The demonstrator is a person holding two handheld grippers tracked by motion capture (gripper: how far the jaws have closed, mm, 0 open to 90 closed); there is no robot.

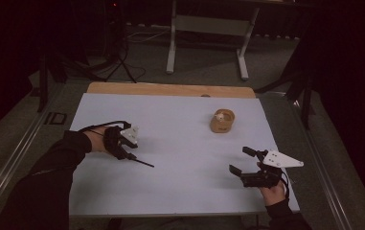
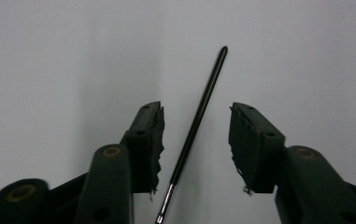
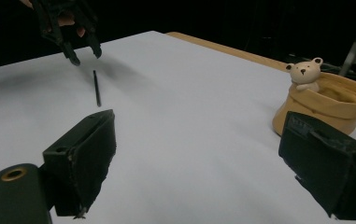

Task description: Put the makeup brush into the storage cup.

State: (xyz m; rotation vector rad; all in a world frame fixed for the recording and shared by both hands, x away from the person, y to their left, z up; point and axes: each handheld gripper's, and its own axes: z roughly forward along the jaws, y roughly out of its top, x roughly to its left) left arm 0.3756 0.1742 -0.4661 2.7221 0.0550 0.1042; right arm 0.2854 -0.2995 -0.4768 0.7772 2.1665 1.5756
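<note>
On the pale tabletop [image 1: 180, 143] a black pen [image 2: 195, 126] lies well left of the bear-faced holder [image 1: 222, 121], between the unclenched left gripper [image 2: 195, 140] pads without touching them, while the right gripper [image 3: 199, 158] hangs released, nearer the holder.

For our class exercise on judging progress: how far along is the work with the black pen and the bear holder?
Done: the left gripper straddles the black pen lying on the white table. In hand: its jaws flank the pen without pressing it. Left: gripping and lifting; probably carrying it to the bear holder, where no pen shows. The right gripper waits open.
</note>
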